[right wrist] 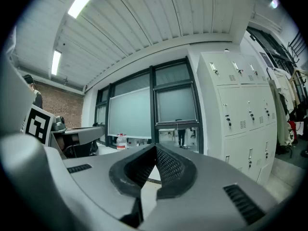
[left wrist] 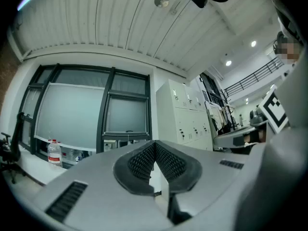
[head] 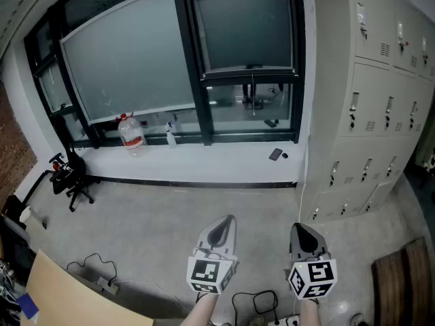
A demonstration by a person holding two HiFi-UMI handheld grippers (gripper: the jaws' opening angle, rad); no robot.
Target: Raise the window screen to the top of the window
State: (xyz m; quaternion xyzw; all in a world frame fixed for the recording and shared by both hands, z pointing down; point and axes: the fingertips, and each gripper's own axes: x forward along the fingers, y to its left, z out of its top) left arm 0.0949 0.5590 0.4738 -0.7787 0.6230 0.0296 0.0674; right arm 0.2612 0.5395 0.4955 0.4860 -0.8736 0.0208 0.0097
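Window screen [head: 245, 29], a dark mesh panel, sits in the narrow pane above the right-hand end of the window sill [head: 204, 165]. Its bottom bar [head: 250, 74] hangs partway down, and a strip of uncovered glass shows between that bar and the sill. A small pull [head: 253, 66] seems to stand at the middle of the bar, though it is too small to be sure. On that evidence the task has not begun: the screen is lowered over most of the pane and nothing is touching it. The left hand-held gripper [head: 224, 223] and the right hand-held gripper [head: 302, 231] are both out over the floor, well back from the sill and pointing roughly level towards it. Each gripper's own view shows its ribbed pads pressed together at the tips with nothing between them, so both are closed and empty. What is left is, by my judgement, everything: walking up to the sill, opening one gripper, taking hold of the bottom bar or its pull, and pushing it up until the bar reaches the top of the frame. A water bottle [head: 132, 133] stands on the sill, well to the left of the screen and clear of the reach.
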